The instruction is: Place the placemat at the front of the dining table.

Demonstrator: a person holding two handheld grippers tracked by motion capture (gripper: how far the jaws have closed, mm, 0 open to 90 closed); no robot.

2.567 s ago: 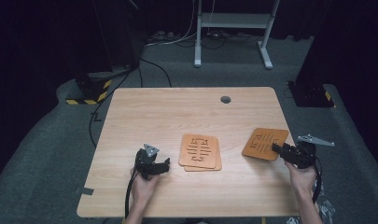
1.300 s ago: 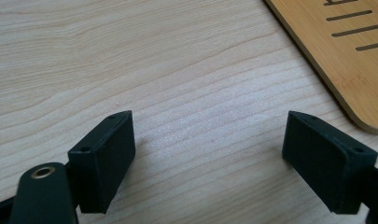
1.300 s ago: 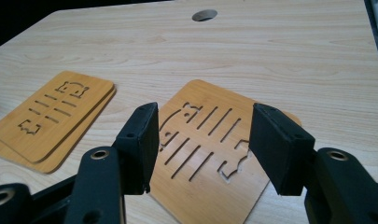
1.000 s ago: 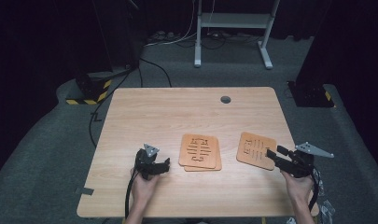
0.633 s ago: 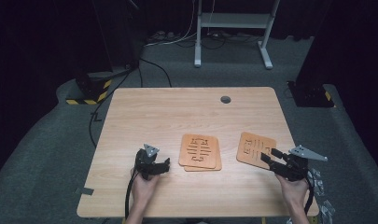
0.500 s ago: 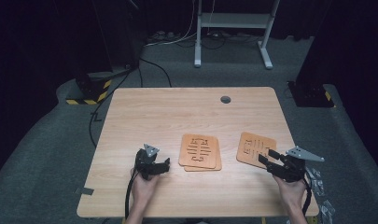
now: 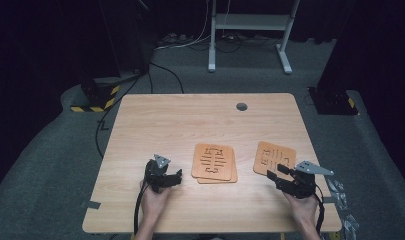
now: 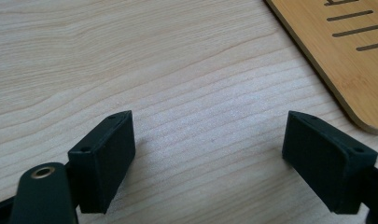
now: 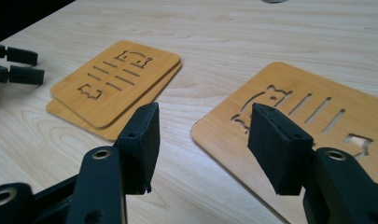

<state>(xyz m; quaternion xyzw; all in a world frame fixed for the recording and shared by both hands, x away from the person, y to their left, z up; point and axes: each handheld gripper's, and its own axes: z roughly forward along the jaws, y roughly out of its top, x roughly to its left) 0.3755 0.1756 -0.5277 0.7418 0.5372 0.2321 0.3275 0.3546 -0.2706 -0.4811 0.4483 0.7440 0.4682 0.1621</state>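
Two slotted wooden coasters lie stacked [image 7: 214,162] at the table's front middle, the upper one slightly offset; the stack [image 9: 116,79] sits left in the right gripper view. A third coaster [image 7: 275,158] lies flat by itself to their right. My right gripper [image 7: 276,175] rests just in front of it, open, jaws [image 9: 203,140] apart over its near corner [image 9: 308,116] and holding nothing. My left gripper [image 7: 176,176] lies on the table left of the stack, open and empty [image 8: 210,154], with the stack's corner [image 8: 345,60] just beyond its right jaw.
A grey round cable hole [image 7: 241,106] sits near the table's far edge. The right table edge [image 7: 322,165] runs close to my right hand, with crumpled plastic [image 7: 341,197] beyond it. A strip of tape [image 7: 87,204] hangs at the front left corner.
The right gripper slid the single coaster a little left toward the stack, let go of it and drew back toward the person. The left gripper stayed put.
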